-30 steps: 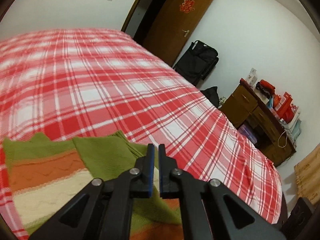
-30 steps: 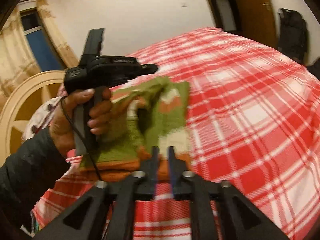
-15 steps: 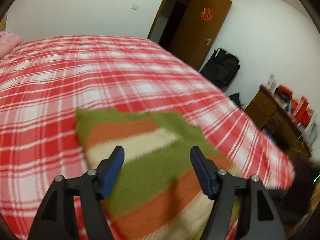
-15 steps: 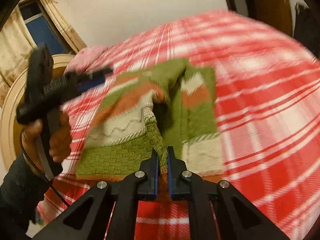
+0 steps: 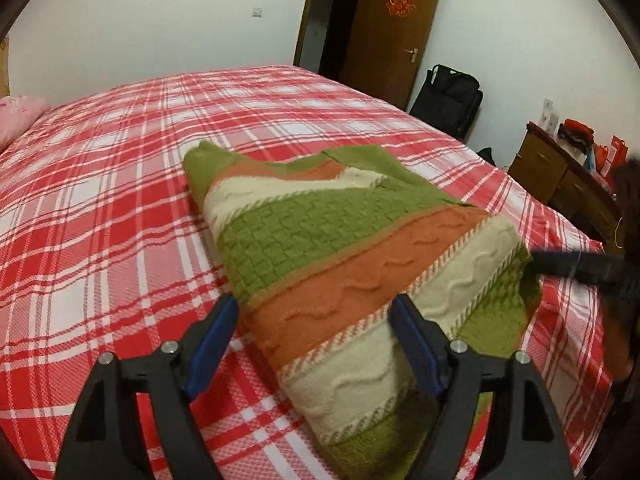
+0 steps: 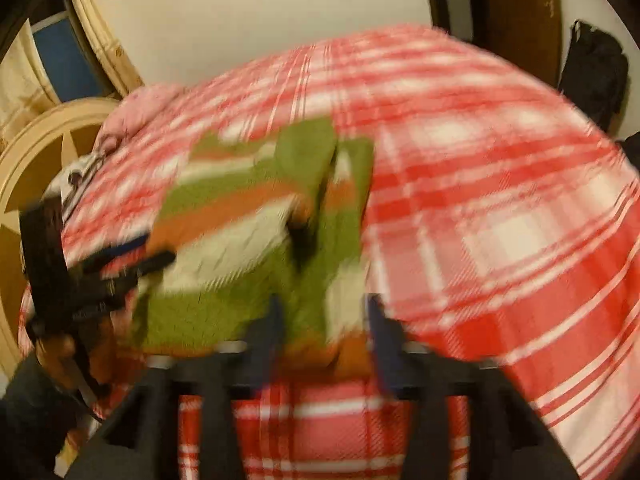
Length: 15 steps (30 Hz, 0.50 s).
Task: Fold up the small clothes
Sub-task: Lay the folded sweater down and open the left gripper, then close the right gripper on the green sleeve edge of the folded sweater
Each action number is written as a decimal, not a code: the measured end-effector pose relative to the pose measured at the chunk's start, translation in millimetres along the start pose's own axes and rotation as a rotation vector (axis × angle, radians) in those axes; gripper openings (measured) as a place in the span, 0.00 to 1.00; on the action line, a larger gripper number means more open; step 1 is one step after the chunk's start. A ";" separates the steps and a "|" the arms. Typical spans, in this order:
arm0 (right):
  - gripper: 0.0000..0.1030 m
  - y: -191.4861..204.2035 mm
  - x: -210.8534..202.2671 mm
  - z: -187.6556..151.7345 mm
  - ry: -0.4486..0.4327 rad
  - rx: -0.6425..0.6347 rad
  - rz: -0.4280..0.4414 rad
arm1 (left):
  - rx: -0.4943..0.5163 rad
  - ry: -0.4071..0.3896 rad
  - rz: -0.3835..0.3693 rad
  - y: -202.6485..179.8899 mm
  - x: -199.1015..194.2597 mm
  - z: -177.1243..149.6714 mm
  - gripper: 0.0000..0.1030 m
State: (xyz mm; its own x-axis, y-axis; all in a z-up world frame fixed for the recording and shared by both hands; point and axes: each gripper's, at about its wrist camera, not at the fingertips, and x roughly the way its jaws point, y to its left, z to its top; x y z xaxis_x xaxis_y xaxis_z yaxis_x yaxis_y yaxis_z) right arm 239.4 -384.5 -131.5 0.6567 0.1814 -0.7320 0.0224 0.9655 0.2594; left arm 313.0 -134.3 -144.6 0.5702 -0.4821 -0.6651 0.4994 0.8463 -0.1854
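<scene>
Fingers of both grippers (image 5: 314,344) (image 6: 322,344) spread wide over sweater (image 5: 340,248).

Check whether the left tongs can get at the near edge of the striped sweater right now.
Probably yes: the left tongs stand open with the sweater edge lying between their fingers on the bed, nothing covering it.

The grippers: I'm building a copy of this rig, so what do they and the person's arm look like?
The left gripper has black triangular cut-out fingers, blue pads and silver screw heads. The right gripper, blurred, looks alike: black with blue pads. In the right view, the left one has a black handle, and the arm wears a dark sleeve.
</scene>
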 end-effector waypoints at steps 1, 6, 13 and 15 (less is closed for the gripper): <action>0.56 0.8 -4.3 6.8 -0.016 0.001 0.011 | 0.001 -0.003 -0.011 -0.5 -0.8 -1.4 0.79; 0.56 1.0 25.2 66.9 -0.028 0.007 0.041 | -0.023 0.004 -0.025 -4.9 -0.7 -13.6 0.82; 0.11 -1.9 117.8 86.9 0.115 0.122 0.095 | -0.019 0.012 -0.036 -12.9 -3.0 -21.2 0.88; 0.10 7.5 102.1 83.1 0.046 0.073 0.046 | -0.011 0.009 -0.040 -14.1 -4.6 -22.0 0.90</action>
State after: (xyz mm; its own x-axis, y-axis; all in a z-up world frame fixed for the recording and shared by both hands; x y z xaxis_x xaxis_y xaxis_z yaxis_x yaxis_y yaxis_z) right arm 369.2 -374.2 -151.9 0.6231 0.2353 -0.7459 0.0492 0.9400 0.3377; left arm 289.0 -139.0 -154.8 0.5441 -0.5138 -0.6632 0.5147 0.8287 -0.2197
